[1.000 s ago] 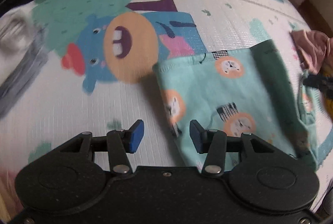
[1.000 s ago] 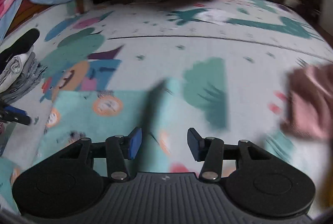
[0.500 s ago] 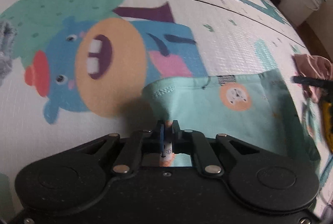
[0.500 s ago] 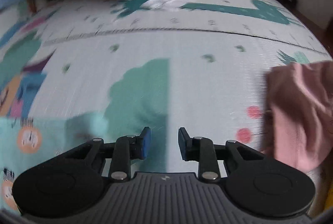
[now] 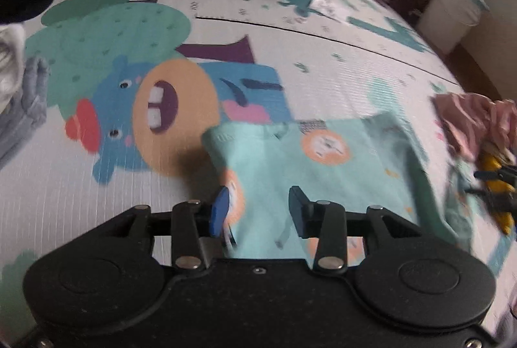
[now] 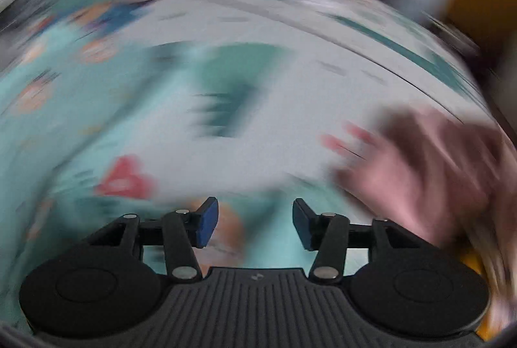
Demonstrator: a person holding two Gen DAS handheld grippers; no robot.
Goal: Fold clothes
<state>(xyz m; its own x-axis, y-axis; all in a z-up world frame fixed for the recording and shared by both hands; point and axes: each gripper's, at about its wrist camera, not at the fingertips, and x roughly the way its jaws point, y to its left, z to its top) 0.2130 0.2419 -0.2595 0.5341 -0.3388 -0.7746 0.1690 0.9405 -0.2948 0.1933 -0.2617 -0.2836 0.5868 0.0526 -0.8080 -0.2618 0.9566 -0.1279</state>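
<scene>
The mint lion-print garment point(image 5: 326, 167) is spread on the play mat point(image 5: 323, 63), lying just right of the mat's printed blue cartoon animal point(image 5: 155, 109), which serves as the landmark here. A straight fold line is seen along the garment's edge farthest from the animal, so one fold is judged already made. The garment is still a wide flat panel, and at least one more fold is judged to be left.

The left hand-held gripper point(image 5: 258, 207) is over the garment's near corner, right of and below the animal. Its jaws are partway apart and opening. Cloth shows between them, but the pads are not pressed on it.

The right hand-held gripper point(image 6: 255, 223) is seen in a heavily blurred frame. Its jaws are also partway apart and opening, with mint cloth showing beneath them and no grip on it. Whether the cloth is touched cannot be told.

A crumpled pink garment point(image 5: 475, 121) lies well right of the animal, past the mint one, and is judged unfolded and still to be done. A stack of grey and white clothes point(image 5: 19, 96) sits left of the animal and looks already folded.
</scene>
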